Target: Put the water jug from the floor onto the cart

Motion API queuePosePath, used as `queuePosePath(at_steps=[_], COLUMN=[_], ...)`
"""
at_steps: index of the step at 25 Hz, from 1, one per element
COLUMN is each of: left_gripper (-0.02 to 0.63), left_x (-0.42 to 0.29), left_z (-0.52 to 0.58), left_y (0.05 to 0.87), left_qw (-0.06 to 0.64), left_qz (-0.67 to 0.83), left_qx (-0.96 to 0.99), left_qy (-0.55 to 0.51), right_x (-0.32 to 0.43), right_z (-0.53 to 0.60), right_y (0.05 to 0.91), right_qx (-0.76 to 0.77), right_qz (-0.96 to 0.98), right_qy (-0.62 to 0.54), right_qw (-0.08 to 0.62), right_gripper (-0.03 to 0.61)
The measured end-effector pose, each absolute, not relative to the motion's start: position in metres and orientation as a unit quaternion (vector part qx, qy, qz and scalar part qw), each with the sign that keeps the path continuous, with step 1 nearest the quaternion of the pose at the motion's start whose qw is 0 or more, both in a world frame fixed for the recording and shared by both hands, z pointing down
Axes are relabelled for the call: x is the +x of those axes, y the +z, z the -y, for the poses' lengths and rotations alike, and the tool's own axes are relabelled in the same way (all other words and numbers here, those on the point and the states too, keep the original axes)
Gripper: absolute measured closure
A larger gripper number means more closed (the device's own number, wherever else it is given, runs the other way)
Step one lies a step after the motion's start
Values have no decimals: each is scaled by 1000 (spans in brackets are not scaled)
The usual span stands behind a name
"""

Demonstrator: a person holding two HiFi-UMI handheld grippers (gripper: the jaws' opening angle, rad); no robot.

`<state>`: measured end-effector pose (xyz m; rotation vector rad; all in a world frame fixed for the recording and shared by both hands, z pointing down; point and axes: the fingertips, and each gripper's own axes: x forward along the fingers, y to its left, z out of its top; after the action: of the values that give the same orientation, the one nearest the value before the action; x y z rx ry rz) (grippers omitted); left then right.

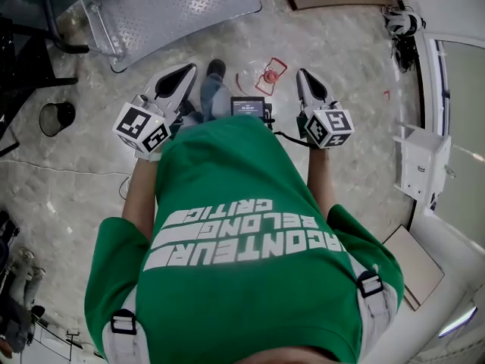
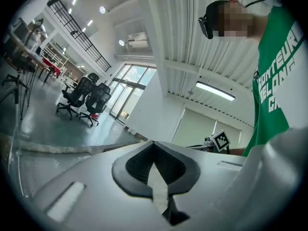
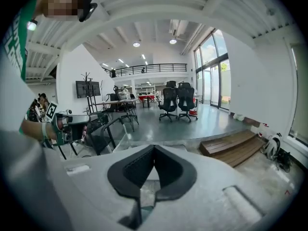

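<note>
Tongs of left gripper (image 1: 185,71) and right gripper (image 1: 302,75) pinched together, empty; clear red-capped water jug (image 1: 263,76) on marbled floor (image 1: 341,44) top centre, silver tread-plate cart (image 1: 174,10) upper left.

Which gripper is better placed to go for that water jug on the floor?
Probably the right gripper: its tip sits just beside the water jug, while the left gripper is farther off, beyond the person's foot. Both have fingers shut, so either must open first.

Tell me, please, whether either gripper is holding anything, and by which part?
Nothing is held: the left gripper and right gripper both have jaws together, empty.
</note>
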<state>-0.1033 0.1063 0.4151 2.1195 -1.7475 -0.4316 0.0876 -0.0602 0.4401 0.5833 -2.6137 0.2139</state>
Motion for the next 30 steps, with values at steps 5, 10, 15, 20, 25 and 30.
queuePosePath(at_steps=[5, 10, 15, 20, 25, 30], left_gripper=[600, 600, 600, 600, 600, 600], left_x=[-101, -99, -84, -57, -27, -1], left_z=[-100, -85, -66, -40, -16, 7], left_y=[415, 420, 424, 430, 433, 434], left_qw=[176, 180, 192, 200, 207, 215], left_qz=[612, 598, 567, 525, 475, 438], left_qx=[759, 773, 796, 825, 854, 873], left_qy=[-133, -109, -85, -61, -41, -18], right_x=[88, 94, 116, 143, 172, 192], right_z=[56, 59, 63, 69, 64, 63], right_y=[457, 478, 497, 515, 527, 539], right_qx=[212, 219, 244, 267, 303, 329], right_qz=[947, 942, 930, 920, 906, 893], right_qy=[80, 79, 77, 95, 112, 139], right_qw=[226, 242, 263, 269, 275, 273], right_gripper=[584, 584, 584, 584, 584, 584])
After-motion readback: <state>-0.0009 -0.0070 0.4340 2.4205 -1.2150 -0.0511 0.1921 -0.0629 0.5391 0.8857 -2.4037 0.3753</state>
